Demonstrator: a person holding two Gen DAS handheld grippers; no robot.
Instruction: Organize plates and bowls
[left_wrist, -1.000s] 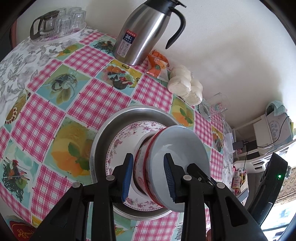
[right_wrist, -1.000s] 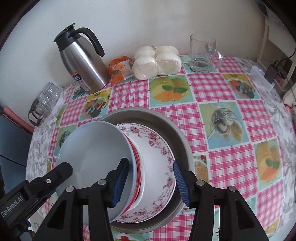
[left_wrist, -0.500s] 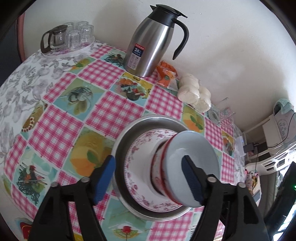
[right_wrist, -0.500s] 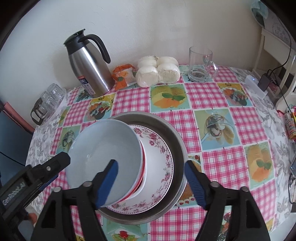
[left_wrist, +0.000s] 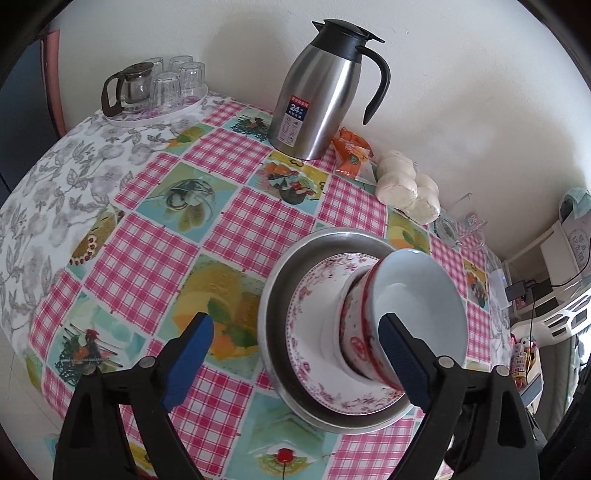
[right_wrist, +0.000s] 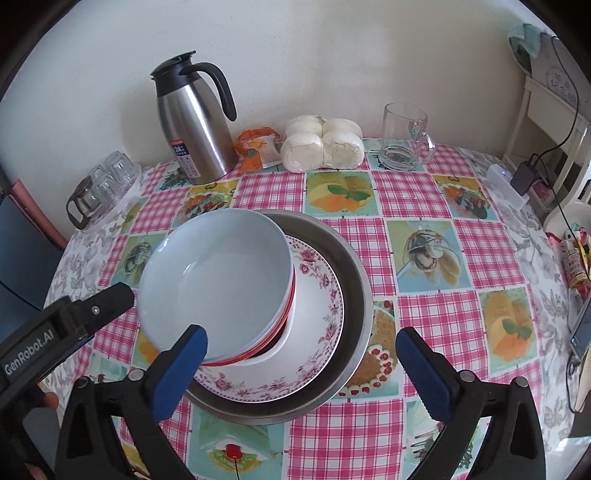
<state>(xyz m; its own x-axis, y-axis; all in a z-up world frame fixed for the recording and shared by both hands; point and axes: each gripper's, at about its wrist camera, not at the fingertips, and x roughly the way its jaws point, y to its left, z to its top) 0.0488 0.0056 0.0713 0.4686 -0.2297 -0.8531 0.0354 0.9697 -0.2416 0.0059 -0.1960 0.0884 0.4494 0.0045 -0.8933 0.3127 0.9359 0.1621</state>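
A stack stands on the checked tablecloth: a steel pan (right_wrist: 352, 266) (left_wrist: 280, 280) holds a floral-rimmed plate (right_wrist: 317, 291) (left_wrist: 306, 314), and on the plate sit nested bowls, a pale blue bowl (right_wrist: 221, 273) (left_wrist: 417, 299) on top of a red-patterned bowl (left_wrist: 354, 332). My left gripper (left_wrist: 295, 354) is open and empty, raised above and near the stack. My right gripper (right_wrist: 301, 369) is open and empty, raised over the front of the stack. The left gripper's body (right_wrist: 62, 332) shows at the left of the right wrist view.
A steel thermos jug (right_wrist: 192, 125) (left_wrist: 317, 92), an orange snack packet (right_wrist: 256, 147), wrapped white buns (right_wrist: 321, 144) and a glass mug (right_wrist: 404, 136) stand along the wall. A tray of glasses with a small teapot (left_wrist: 155, 88) sits at the far left. A shelf with cables (right_wrist: 535, 173) is at right.
Both grippers have opened wide and drawn back and up from the bowls. The left gripper let go of the bowl stack, which now rests on the plate.
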